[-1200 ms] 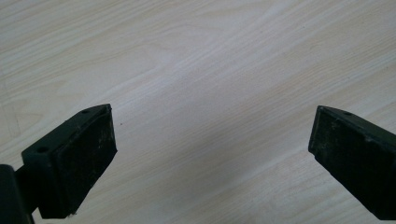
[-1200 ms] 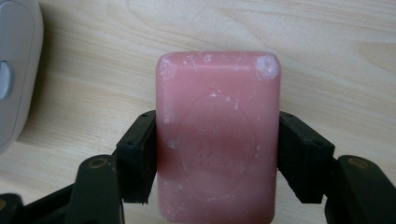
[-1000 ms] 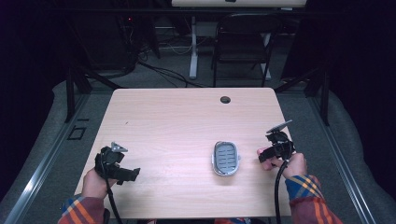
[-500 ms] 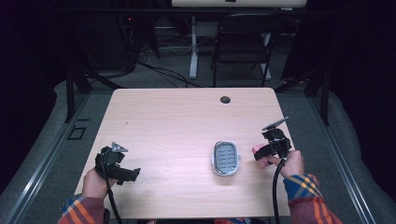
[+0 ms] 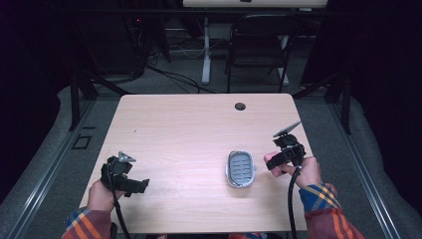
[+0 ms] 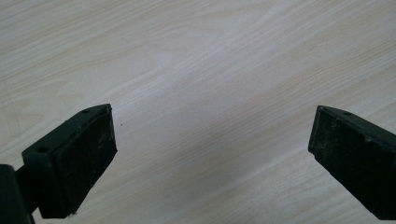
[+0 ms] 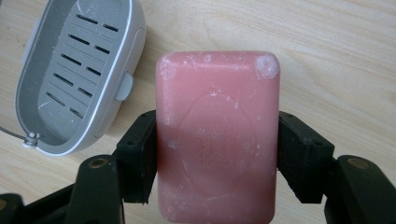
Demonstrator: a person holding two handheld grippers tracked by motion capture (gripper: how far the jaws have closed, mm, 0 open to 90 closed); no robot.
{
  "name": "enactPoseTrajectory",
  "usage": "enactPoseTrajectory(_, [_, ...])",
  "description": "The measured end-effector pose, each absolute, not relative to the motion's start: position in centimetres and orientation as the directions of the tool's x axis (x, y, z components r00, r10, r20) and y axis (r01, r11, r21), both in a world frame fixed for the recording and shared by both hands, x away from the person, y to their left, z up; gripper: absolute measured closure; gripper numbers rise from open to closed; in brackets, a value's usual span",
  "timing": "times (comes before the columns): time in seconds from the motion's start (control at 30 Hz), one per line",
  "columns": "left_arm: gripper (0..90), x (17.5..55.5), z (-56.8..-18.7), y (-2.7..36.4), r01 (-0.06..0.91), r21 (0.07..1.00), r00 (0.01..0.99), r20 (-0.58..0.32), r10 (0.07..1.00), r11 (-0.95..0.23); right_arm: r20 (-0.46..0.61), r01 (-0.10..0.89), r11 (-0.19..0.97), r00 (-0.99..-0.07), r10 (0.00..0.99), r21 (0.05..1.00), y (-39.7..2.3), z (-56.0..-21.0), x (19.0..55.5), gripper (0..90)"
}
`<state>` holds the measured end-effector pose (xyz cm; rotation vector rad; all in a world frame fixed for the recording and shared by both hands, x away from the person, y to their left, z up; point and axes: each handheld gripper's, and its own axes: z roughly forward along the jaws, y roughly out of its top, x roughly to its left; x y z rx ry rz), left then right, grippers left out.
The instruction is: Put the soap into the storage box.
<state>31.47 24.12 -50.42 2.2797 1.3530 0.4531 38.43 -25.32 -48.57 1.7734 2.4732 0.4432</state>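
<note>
Wooden table (image 5: 189, 129): grey slotted soap dish (image 5: 240, 168) near its right front, empty. Right gripper (image 7: 217, 154) clamps pink soap bar (image 7: 217, 135) just beside the dish; embossed oval stamp unreadable. Left gripper (image 6: 210, 149) wide open over bare wood.

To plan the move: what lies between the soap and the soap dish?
Nothing: bare wooden table separates the pink soap bar, clamped in the right claw, from the empty grey soap dish, in the right gripper view.
</note>
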Motion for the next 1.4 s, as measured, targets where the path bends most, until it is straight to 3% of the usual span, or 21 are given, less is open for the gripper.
enactPoseTrajectory(1.4, [0.6, 31.6, -50.4, 24.0, 0.734, 0.53, 0.476, 0.045, 0.878, -0.425, 0.093, 0.877, 0.398, -0.435, 0.895, 0.269, -20.8, -45.7, 39.3, 36.9])
